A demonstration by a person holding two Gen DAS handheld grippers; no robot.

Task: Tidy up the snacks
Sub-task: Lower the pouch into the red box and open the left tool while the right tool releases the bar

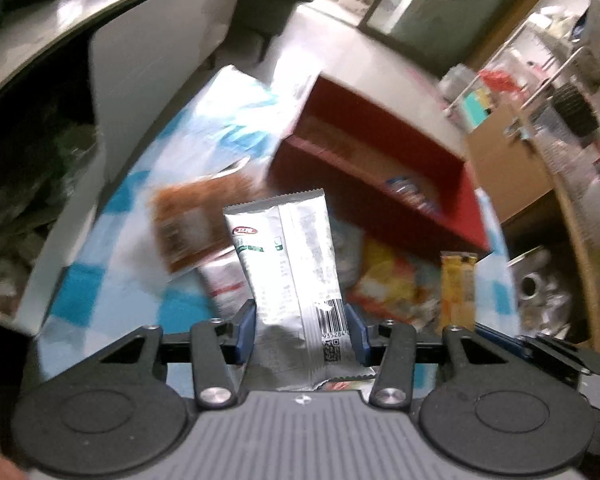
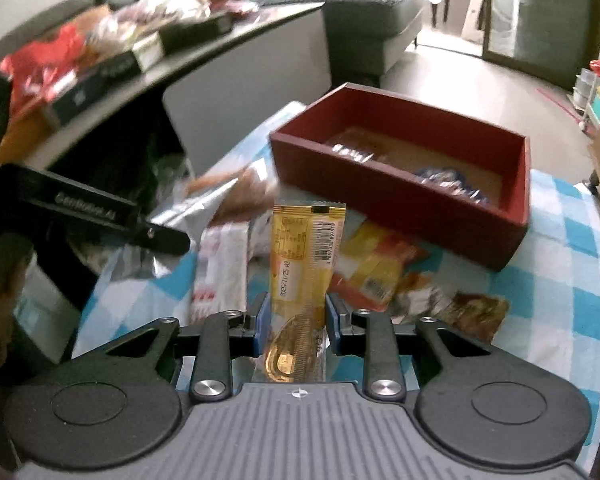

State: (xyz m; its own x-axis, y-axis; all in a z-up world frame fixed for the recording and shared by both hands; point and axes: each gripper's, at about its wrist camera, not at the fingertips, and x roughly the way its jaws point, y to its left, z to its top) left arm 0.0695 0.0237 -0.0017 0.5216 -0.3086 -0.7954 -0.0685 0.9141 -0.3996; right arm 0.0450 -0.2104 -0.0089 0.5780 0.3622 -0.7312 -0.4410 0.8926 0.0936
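Observation:
My left gripper [image 1: 302, 330] is shut on a silver snack packet [image 1: 288, 256] with a barcode, held upright above the table. My right gripper [image 2: 294, 322] is shut on a yellow snack bar [image 2: 304, 248] with a barcode label; the bar also shows in the left wrist view [image 1: 458, 288]. A red open box [image 2: 396, 200] stands on the blue-and-white checked cloth [image 2: 560, 248] ahead of both grippers, with a few wrapped snacks inside. It also shows in the left wrist view [image 1: 384, 160]. Loose snacks lie in front of it: an orange-yellow bag [image 2: 376, 264], a brown packet [image 1: 196, 220] and a white-red packet [image 2: 220, 272].
The left gripper's black finger [image 2: 100, 212] shows at the left of the right wrist view. A grey-white table [image 2: 148, 60] with boxes and snack bags stands behind left. A cardboard box [image 1: 500, 168] and a wire rack [image 1: 540, 80] are to the right.

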